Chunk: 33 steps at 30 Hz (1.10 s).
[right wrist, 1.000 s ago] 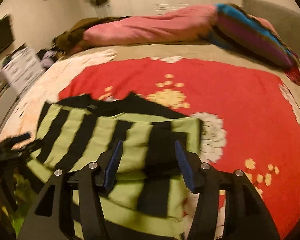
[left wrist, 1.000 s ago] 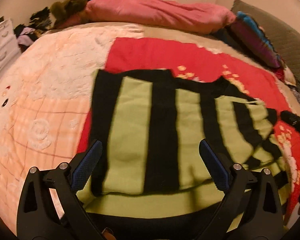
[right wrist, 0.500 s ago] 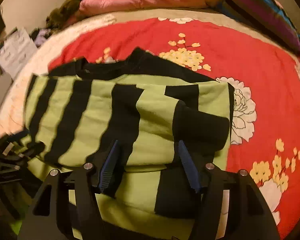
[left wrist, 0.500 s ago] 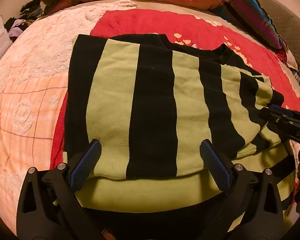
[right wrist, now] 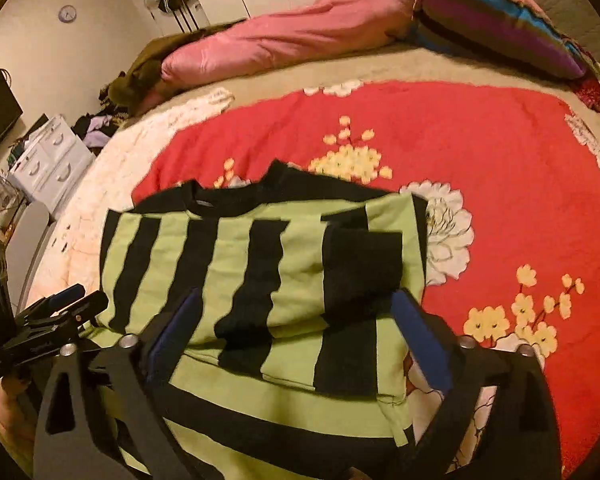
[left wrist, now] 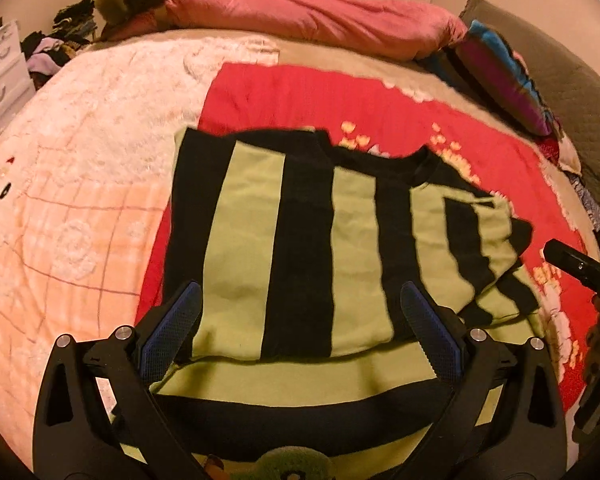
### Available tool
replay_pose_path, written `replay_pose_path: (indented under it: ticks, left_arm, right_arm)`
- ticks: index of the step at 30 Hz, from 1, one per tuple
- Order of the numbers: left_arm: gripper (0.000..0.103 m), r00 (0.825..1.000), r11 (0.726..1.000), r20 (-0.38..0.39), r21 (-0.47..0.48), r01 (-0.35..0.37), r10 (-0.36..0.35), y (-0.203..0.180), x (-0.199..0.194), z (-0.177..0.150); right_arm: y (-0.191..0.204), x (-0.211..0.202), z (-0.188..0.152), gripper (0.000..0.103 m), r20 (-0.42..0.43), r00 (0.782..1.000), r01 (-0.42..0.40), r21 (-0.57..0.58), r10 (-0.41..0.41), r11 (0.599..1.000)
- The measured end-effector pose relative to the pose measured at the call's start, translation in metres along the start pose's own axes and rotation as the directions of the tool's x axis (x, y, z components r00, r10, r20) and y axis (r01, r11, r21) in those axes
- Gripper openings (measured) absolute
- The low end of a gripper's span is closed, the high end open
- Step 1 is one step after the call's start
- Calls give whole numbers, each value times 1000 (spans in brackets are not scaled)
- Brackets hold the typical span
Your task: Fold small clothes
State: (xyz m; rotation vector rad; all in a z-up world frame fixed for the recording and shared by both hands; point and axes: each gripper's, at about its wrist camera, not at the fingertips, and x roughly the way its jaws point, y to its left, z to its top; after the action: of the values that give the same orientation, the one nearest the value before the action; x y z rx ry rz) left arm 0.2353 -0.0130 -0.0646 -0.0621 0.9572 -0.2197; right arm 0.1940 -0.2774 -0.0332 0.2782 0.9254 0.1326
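Our right gripper [right wrist: 296, 320] has just been opening, the left gripper [left wrist: 300, 316] is spread, so the folded sweater [left wrist: 300, 240] rests free on the bed [left wrist: 80, 160].

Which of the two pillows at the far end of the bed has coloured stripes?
The striped pillow at the right end; it shows blue, purple and dark bands, while the pink pillow beside it is plain.

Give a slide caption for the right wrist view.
Open right hand-held gripper above a folded green-and-black striped sweater on a red floral blanket.
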Motion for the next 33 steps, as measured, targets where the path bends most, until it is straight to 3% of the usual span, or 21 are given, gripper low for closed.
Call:
replay_pose_path:
  ticks: [14, 19, 33]
  left_arm:
    - [94, 995, 1000, 102, -25, -1, 3, 2, -48, 9]
    - [94, 990, 998, 136, -52, 32, -24, 5, -70, 8]
    - [94, 980, 998, 196, -65, -25, 38, 11, -121, -15]
  right_arm:
    - [0, -34, 6, 97, 86, 996, 6, 19, -7, 1000]
    - [0, -48, 8, 97, 108, 994, -5, 18, 4, 1000]
    - [13, -86, 0, 97, 149, 988, -43, -16, 45, 999]
